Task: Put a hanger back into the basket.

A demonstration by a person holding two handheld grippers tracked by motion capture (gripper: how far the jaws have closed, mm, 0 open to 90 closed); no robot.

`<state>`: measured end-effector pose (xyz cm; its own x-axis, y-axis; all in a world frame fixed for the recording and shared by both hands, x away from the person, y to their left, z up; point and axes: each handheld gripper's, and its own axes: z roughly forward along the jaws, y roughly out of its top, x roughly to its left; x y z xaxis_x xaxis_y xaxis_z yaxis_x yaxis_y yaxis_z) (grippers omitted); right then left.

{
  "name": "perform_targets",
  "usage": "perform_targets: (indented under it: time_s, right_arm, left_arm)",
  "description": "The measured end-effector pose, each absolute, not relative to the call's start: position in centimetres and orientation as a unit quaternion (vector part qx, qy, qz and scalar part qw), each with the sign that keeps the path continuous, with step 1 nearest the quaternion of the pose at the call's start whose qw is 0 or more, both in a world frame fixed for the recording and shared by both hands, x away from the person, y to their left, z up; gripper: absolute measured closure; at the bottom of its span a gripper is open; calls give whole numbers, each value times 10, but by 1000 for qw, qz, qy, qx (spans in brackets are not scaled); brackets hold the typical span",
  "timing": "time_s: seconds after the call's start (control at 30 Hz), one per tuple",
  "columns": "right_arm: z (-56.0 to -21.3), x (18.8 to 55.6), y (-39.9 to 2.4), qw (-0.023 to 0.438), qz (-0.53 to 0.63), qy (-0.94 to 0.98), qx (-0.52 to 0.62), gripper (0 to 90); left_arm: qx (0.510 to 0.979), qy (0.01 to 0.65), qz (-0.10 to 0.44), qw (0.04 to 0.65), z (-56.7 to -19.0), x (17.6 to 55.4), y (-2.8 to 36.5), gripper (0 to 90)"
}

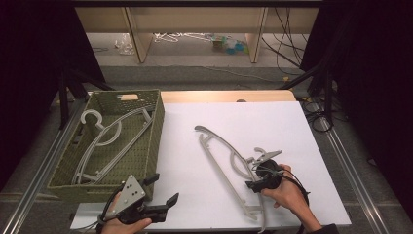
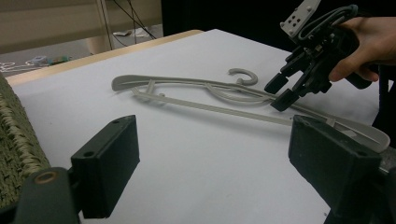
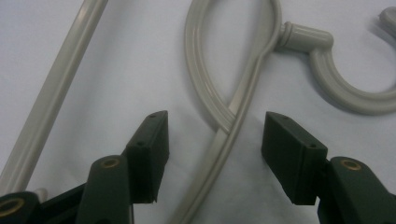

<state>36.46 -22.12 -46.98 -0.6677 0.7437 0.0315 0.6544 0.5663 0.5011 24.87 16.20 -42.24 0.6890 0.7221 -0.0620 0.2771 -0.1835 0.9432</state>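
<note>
Insp. notes — hanger pick-up at table.

Item in hand: grey plastic hanger (image 1: 229,161) lying flat on the white table top (image 1: 292,126), hook toward the person's right, well apart from the woven basket (image 1: 151,146) at the left. Basket already holds another grey hanger (image 1: 109,141), so the work is judged to be loading hangers into it; this one is not yet lifted.

R gripper (image 1: 257,181): poised over the hanger's neck region, just below the hook (image 3: 345,93). Jaws part-open and straddling the curved upper arm (image 3: 233,121) where it crosses the inner loop — arm sits between the pads w/ clear gaps either side, so nothing gripped yet. Placement reads as deliberate: near the hook the hanger is stiffest and roughly balanced, so a pinch there should lift it w/o much swing. The left gripper view confirms approach from above at a slant, tips (image 2: 285,93) touching or just clear of the plastic; cannot tell which.

L gripper (image 1: 163,204): held low at the near table edge, just beside the basket's front corner. Jaws wide apart, empty — pads (image 2: 109,163) frame bare table. Judged to be parked out of the way, poss. ready to steady the basket or take the far end.

Risk: thin rounded rail could slip sideways if pads close off-centre.
</note>
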Motion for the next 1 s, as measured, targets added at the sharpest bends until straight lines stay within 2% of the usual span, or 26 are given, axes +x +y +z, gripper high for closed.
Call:
perform_targets:
  time_s: [0.07, 0.1, 0.23, 0.47, 1.0]
  right_arm:
    - [-470, 366, -217, 89, 233, 885, 394, 386]
    - [-469, 366, -216, 95, 223, 887, 393, 436]
    - [-467, 368, -216, 88, 212, 892, 389, 484]
    - [-464, 369, -220, 79, 200, 897, 386, 665]
    - [-462, 368, -219, 71, 179, 908, 372, 706]
  left_arm:
    - [741, 339, 204, 543, -423, 249, 162, 162]
    - [741, 338, 204, 543, -423, 249, 162, 163]
    - [742, 335, 205, 543, -423, 249, 163, 163]
    - [744, 323, 199, 550, -423, 248, 162, 163]
    - [741, 327, 192, 554, -423, 248, 163, 167]
